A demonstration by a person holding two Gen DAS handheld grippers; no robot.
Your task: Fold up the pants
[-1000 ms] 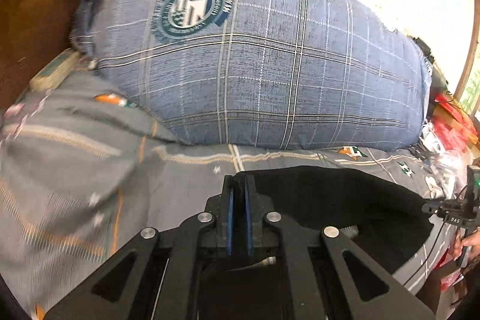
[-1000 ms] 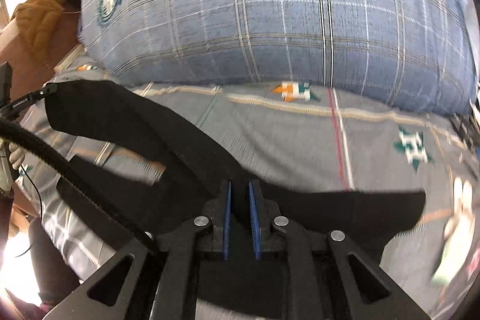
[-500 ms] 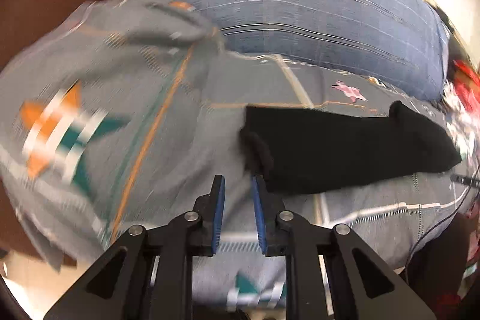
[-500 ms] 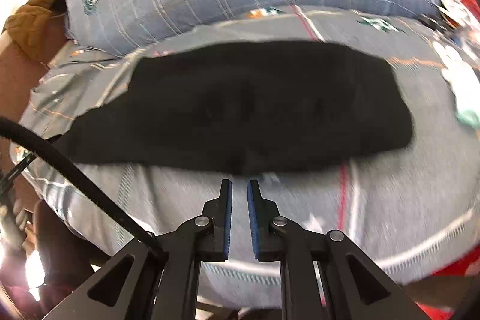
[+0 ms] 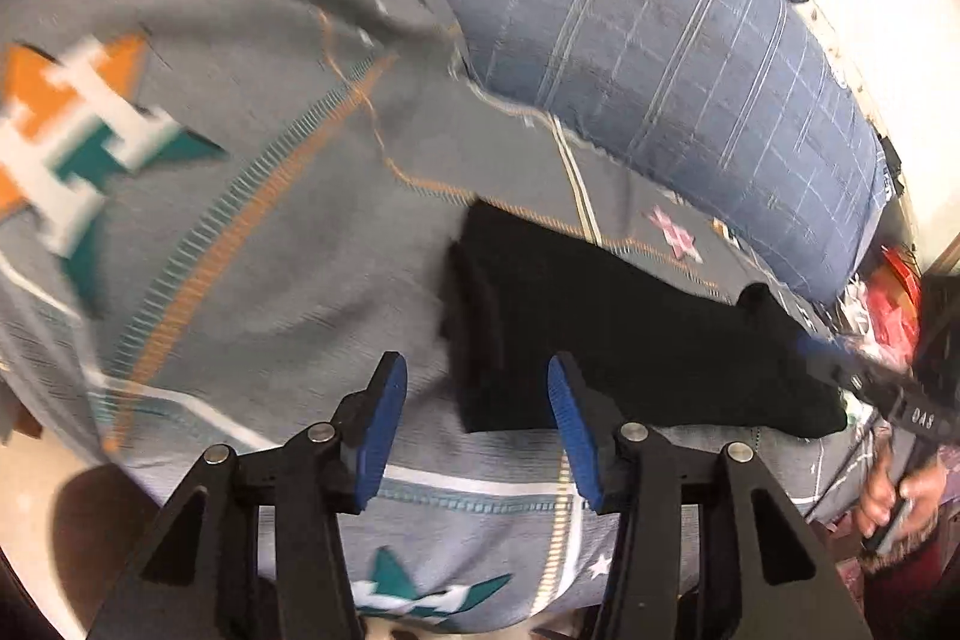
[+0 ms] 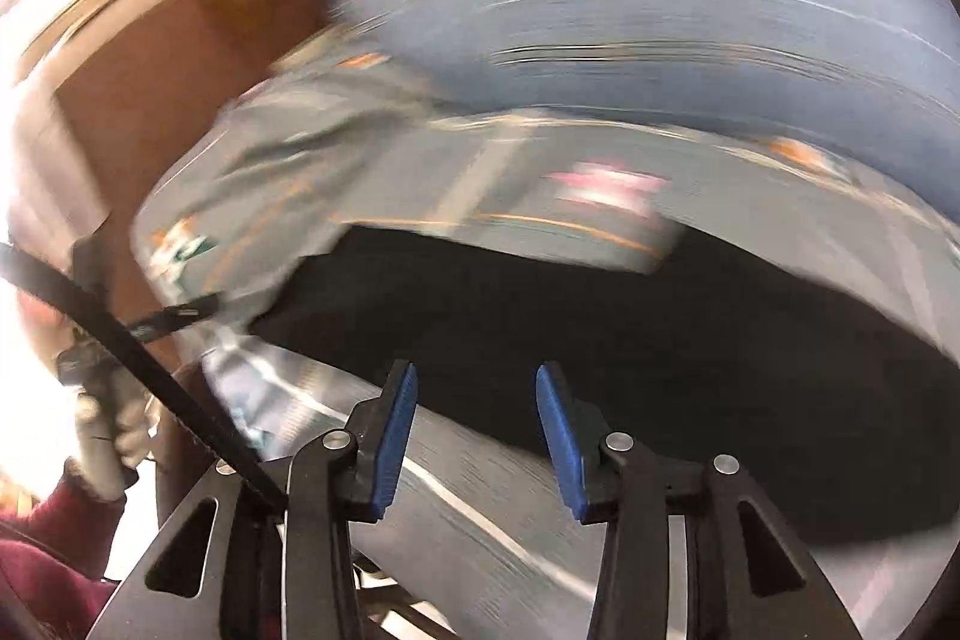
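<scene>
**Both grippers let go and open over folded pants**

Since a second ago, both grippers have released the cloth. Left gripper (image 5: pixel 474 424) and right gripper (image 6: pixel 474 430) have fingers spread wide, holding nothing. Black pants (image 5: pixel 630 340) lie folded on the bed (image 5: pixel 270 250), before a blue pillow (image 5: pixel 660 70). For another fold, pinching both end corners together seems best.

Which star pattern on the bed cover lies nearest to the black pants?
The small pink star: it lies just beyond the far edge of the pants, while the big orange-and-teal star sits far left.
</scene>
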